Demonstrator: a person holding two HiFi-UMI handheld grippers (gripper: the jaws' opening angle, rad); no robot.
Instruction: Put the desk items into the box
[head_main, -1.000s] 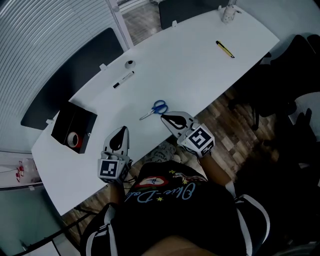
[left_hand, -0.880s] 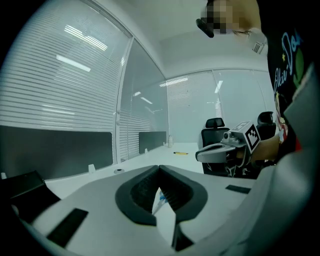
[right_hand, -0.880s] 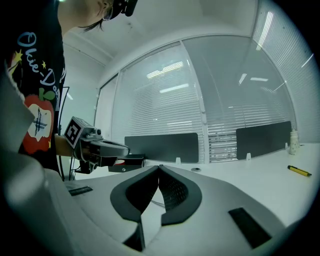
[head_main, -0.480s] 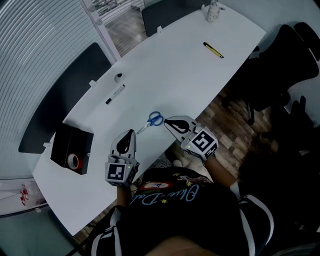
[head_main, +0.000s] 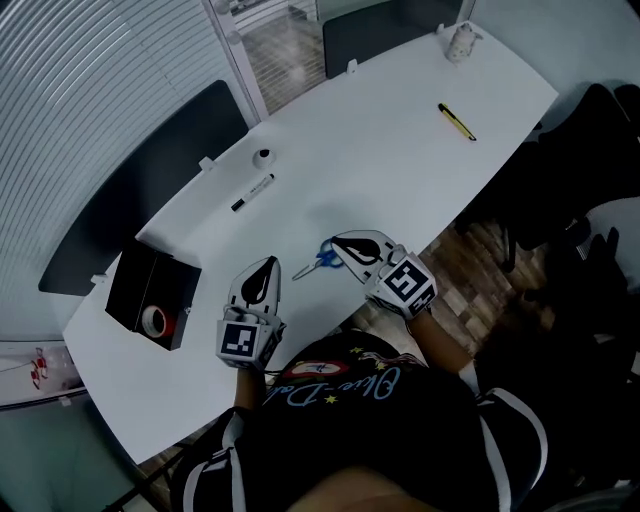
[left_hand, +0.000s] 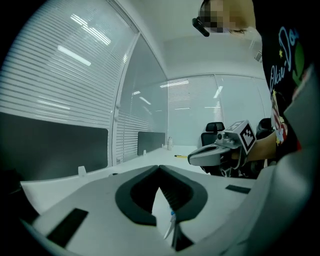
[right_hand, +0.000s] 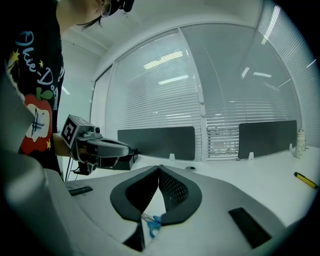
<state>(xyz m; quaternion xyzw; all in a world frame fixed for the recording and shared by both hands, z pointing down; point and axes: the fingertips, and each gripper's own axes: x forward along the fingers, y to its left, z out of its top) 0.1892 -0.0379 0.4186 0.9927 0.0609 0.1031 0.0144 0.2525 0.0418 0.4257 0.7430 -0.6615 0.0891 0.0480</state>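
Observation:
Blue-handled scissors (head_main: 318, 262) lie near the front edge of the white desk (head_main: 380, 150). My right gripper (head_main: 336, 240) hovers just over them, its tip beside the handles, jaws shut and empty. My left gripper (head_main: 272, 261) is a little to their left, also shut and empty. Through the right gripper's (right_hand: 160, 167) jaw gap the scissors (right_hand: 151, 223) show below, and the left gripper view (left_hand: 159, 168) catches the scissors (left_hand: 172, 227) too. The black box (head_main: 128, 283) stands open at the desk's left end with a red tape roll (head_main: 155, 320) inside.
A black marker (head_main: 252, 192) and a small round white item (head_main: 262, 156) lie mid-desk at the far side. A yellow pen (head_main: 457, 121) and a white bottle (head_main: 461, 40) are at the far right end. Dark office chairs (head_main: 560, 170) stand right of the desk.
Both grippers have moved forward over the desk. The right gripper's tip now reaches past the scissors, which lay ahead of it before. Both stayed shut.

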